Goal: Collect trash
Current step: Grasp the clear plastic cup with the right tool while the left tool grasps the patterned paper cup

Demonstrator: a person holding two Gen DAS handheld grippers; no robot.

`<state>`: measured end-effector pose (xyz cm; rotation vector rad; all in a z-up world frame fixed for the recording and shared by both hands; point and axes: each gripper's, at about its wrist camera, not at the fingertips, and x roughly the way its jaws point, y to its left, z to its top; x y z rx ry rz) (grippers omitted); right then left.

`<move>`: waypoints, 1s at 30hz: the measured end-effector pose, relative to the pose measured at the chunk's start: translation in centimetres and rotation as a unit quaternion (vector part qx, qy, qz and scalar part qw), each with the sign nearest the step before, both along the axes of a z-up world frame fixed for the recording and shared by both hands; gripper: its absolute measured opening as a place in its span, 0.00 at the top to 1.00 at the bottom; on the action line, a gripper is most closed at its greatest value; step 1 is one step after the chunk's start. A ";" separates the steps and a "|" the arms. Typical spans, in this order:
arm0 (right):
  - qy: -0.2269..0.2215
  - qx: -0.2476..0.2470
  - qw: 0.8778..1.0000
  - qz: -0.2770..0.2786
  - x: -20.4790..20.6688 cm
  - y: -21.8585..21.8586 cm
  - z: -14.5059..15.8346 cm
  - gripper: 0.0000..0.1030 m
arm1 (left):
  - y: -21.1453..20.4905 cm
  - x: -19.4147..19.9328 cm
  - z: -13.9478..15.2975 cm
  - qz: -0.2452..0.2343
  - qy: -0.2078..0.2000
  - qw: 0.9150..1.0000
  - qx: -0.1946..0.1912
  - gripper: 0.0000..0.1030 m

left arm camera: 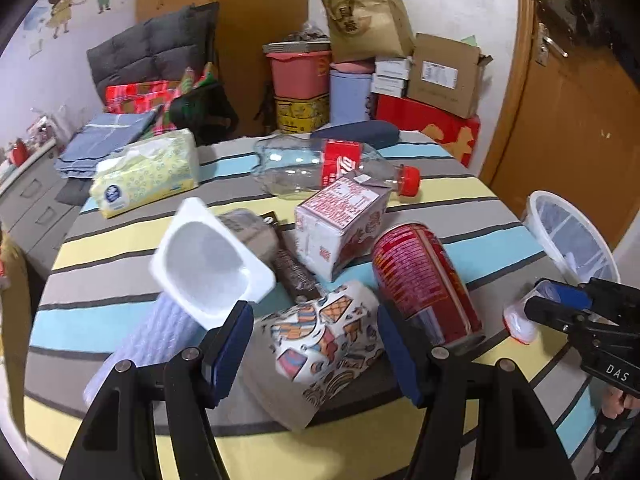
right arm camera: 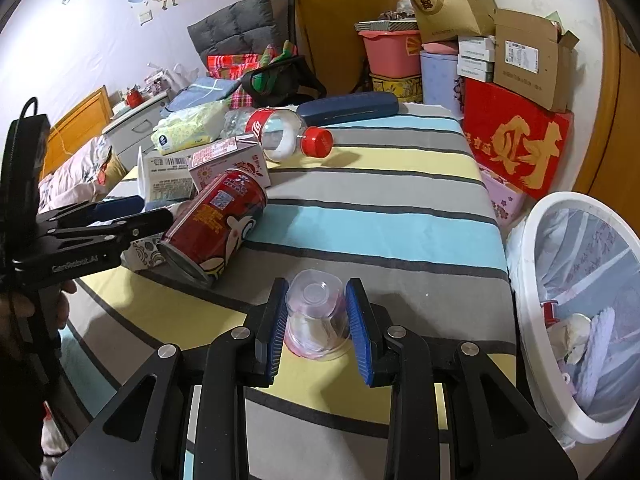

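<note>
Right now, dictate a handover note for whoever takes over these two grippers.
Right gripper: jaws shut on the small clear plastic cup, low over the striped table.
Left gripper: jaws open around the patterned paper cup, not gripping.
Done: some trash already in the white bin at the table's right edge.
Left: bin the clear cup, then the red can, carton, yogurt tub, bottle and wrapper.

Round table [right arm camera: 380, 216] wearing a striped grey, yellow and blue cloth. Lying on it: clear plastic cola bottle [left arm camera: 320, 168] and yellow tissue pack [left arm camera: 148, 172] toward far edge, red drink can [right arm camera: 216, 224], pink-white carton [left arm camera: 340, 224] mid-table, dark glasses case [right arm camera: 348, 108] at far edge.
</note>
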<state>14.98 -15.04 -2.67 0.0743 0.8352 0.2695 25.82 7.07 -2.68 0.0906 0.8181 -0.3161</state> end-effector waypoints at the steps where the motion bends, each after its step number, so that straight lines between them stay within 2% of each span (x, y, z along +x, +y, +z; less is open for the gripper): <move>1: 0.001 0.002 1.000 0.000 0.0 0.0 0.0 0.70 | -0.1 0.2 -0.1 -0.006 0.003 1.000 -0.001 0.38; 12: 0.000 0.009 1.000 0.000 0.0 -0.1 0.0 0.70 | 0.1 -1.3 -0.9 -0.031 0.044 0.998 -0.016 0.37; 16: 0.000 0.012 1.000 -0.001 -0.2 -0.2 -0.1 0.70 | -0.1 -2.4 -0.9 -0.039 0.055 0.997 -0.046 0.37; 19: 0.000 0.011 1.000 0.000 -0.2 -0.2 -0.1 0.70 | -0.7 -2.8 -1.2 -0.042 0.053 0.997 -0.039 0.37; 23: 0.000 0.009 1.000 0.000 -0.3 -0.2 0.0 0.70 | -1.2 -2.2 -2.0 -0.022 0.063 0.998 -0.019 0.37; 27: 0.000 0.010 1.000 -0.001 -0.4 -0.5 -0.1 0.70 | -1.2 -2.1 -1.9 -0.011 0.054 0.998 -0.007 0.37; 30: -0.001 0.009 1.000 -0.001 -0.4 -0.5 -0.1 0.70 | -1.1 -1.9 -2.3 -0.012 0.069 0.997 -0.014 0.37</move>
